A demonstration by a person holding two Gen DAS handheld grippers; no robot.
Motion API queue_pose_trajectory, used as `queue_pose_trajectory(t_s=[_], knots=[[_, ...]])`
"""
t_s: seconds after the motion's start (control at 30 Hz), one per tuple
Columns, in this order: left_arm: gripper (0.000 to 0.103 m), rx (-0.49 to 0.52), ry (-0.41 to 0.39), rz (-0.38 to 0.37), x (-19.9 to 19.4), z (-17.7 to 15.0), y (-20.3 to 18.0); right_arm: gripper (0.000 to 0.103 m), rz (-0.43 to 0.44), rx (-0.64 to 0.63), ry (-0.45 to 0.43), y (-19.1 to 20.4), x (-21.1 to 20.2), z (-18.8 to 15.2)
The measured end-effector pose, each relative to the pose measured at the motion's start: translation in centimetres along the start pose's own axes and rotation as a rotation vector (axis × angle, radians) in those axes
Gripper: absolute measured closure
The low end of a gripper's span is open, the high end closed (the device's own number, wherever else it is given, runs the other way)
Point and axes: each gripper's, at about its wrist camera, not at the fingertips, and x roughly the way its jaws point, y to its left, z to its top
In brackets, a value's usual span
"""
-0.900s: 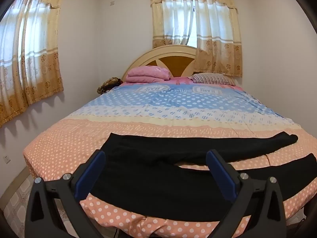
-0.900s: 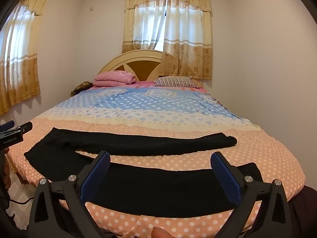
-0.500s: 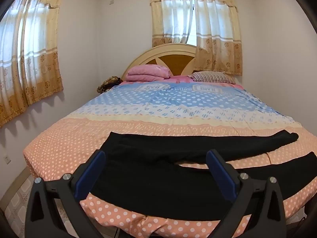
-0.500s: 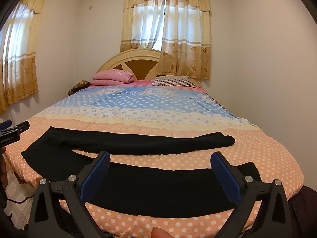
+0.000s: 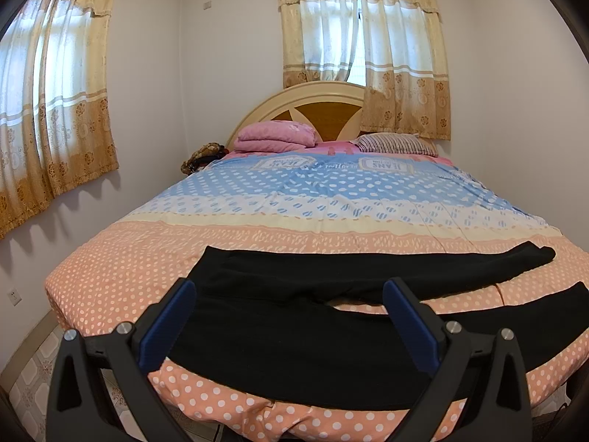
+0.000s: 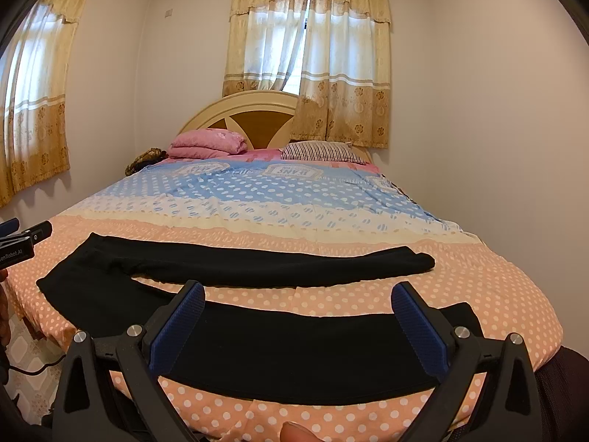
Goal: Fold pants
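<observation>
One pants (image 5: 294, 316), two legs, two pillows (image 5: 395, 144), two gaping grippers (image 5: 291, 311)

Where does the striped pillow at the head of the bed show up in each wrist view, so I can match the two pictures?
Left wrist view: the striped pillow lies right of centre, under the right-hand curtain, at the headboard's right end.
Right wrist view: the striped pillow lies near the centre, just right of the headboard's middle.
Shared landmark: the folded pink blanket sits left of the pillow in both views.
</observation>
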Motion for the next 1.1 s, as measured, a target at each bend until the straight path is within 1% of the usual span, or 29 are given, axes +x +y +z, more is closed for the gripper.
queue_pose_trajectory(t_s=[1.1], knots=[[0.0, -0.005, 0.0, 0.0, -0.07, 0.03, 0.55, 0.001, -0.004, -0.01, 0.008, 0.11, 0.29, -0.49]])
